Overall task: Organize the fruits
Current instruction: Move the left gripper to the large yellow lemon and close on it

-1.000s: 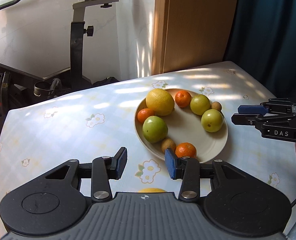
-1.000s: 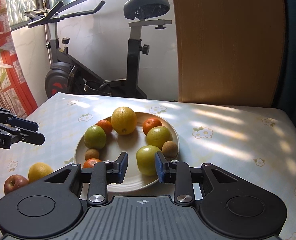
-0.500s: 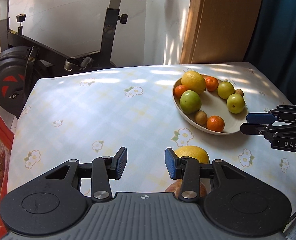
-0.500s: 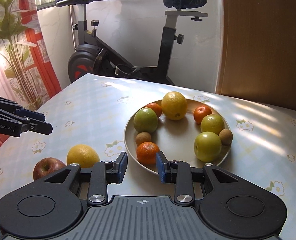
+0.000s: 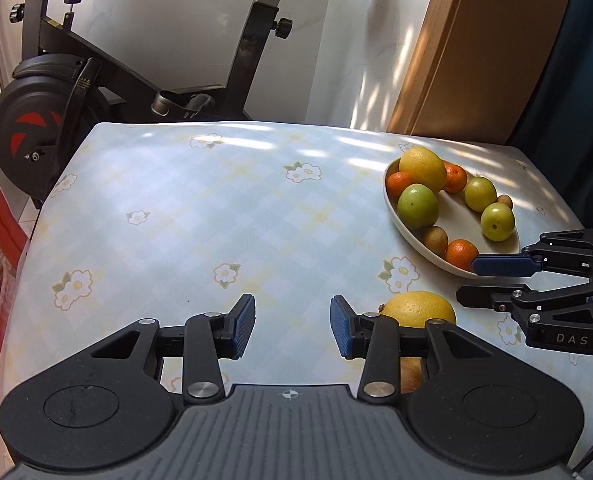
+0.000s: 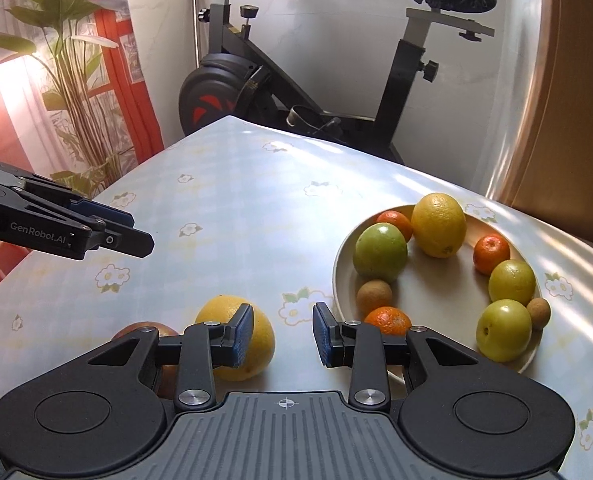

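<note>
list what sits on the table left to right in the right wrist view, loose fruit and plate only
red apple → loose yellow orange → plate of fruit.

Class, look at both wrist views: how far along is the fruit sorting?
Done: nine fruits already lie on the plate. In hand: nothing; the left tool and right tool both hang empty, jaws apart. Left: the yellow citrus and red apple beside it sit on the tablecloth, off the plate.
</note>
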`<state>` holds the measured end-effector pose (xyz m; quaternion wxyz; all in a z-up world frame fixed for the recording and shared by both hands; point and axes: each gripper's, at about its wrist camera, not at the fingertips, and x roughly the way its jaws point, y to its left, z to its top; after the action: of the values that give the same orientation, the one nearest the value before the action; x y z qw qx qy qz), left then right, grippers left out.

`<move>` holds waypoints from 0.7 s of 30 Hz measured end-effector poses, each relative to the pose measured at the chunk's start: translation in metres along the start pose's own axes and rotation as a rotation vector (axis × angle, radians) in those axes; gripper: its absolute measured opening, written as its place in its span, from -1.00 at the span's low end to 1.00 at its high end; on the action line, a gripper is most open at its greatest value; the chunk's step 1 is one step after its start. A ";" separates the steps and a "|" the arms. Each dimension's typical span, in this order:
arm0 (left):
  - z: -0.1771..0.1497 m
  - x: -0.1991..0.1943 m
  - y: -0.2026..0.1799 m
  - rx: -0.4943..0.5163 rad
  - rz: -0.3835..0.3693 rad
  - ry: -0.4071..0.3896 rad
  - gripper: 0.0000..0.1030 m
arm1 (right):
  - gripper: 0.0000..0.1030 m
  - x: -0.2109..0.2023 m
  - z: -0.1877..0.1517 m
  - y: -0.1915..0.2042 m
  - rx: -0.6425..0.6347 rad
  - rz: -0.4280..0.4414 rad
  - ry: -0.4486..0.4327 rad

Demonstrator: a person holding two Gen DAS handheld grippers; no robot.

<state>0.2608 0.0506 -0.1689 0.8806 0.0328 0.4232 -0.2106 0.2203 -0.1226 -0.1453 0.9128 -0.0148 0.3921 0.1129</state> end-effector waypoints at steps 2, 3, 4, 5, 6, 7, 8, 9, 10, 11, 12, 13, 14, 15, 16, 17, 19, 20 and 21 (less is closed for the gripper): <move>0.001 0.002 0.003 -0.017 -0.012 0.003 -0.16 | -0.41 0.003 0.004 0.006 -0.027 0.004 0.007; 0.001 0.004 0.004 -0.023 -0.017 0.006 -0.16 | -0.41 0.005 0.005 0.008 -0.038 0.007 0.013; 0.002 0.006 0.004 -0.029 -0.022 0.009 -0.16 | -0.41 0.007 0.006 0.009 -0.045 0.013 0.022; 0.002 0.007 0.005 -0.034 -0.028 0.011 -0.16 | -0.41 0.009 0.005 0.010 -0.052 0.018 0.032; 0.003 0.009 0.005 -0.041 -0.035 0.012 -0.16 | -0.41 0.009 0.004 0.011 -0.063 0.019 0.035; 0.004 0.010 0.006 -0.047 -0.043 0.015 -0.16 | -0.41 0.009 0.002 0.012 -0.068 0.020 0.030; 0.004 0.012 0.006 -0.056 -0.059 0.018 -0.16 | -0.41 0.008 0.001 0.011 -0.064 0.024 0.029; 0.004 0.014 0.005 -0.062 -0.072 0.022 -0.16 | -0.41 0.008 0.001 0.010 -0.058 0.027 0.030; 0.005 0.017 0.003 -0.066 -0.090 0.028 -0.16 | -0.41 0.007 -0.001 0.007 -0.051 0.032 0.031; 0.006 0.019 0.001 -0.067 -0.104 0.033 -0.16 | -0.41 0.006 -0.001 0.006 -0.049 0.035 0.030; 0.006 0.021 -0.001 -0.066 -0.115 0.036 -0.16 | -0.41 0.005 -0.003 0.004 -0.047 0.037 0.029; 0.007 0.024 -0.005 -0.065 -0.129 0.041 -0.16 | -0.41 0.004 -0.004 0.003 -0.046 0.037 0.028; 0.007 0.026 -0.007 -0.069 -0.143 0.046 -0.16 | -0.41 0.003 -0.006 0.002 -0.044 0.037 0.027; 0.008 0.029 -0.008 -0.083 -0.162 0.052 -0.17 | -0.41 0.002 -0.007 0.000 -0.041 0.037 0.026; 0.008 0.032 -0.008 -0.112 -0.194 0.059 -0.17 | -0.42 0.001 -0.009 -0.002 -0.038 0.036 0.024; 0.008 0.034 -0.008 -0.140 -0.222 0.065 -0.17 | -0.42 0.000 -0.011 -0.003 -0.034 0.034 0.023; 0.008 0.042 -0.010 -0.185 -0.268 0.082 -0.18 | -0.41 -0.002 -0.013 -0.006 -0.020 0.032 0.020; 0.009 0.044 -0.013 -0.190 -0.273 0.087 -0.19 | -0.41 -0.003 -0.015 -0.008 -0.016 0.030 0.020; 0.009 0.046 -0.015 -0.188 -0.277 0.092 -0.20 | -0.41 -0.004 -0.016 -0.009 -0.015 0.027 0.020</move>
<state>0.2867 0.0187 -0.1965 0.8221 -0.0985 0.4813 -0.2878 0.2083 -0.1342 -0.1543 0.9072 -0.0173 0.4004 0.1280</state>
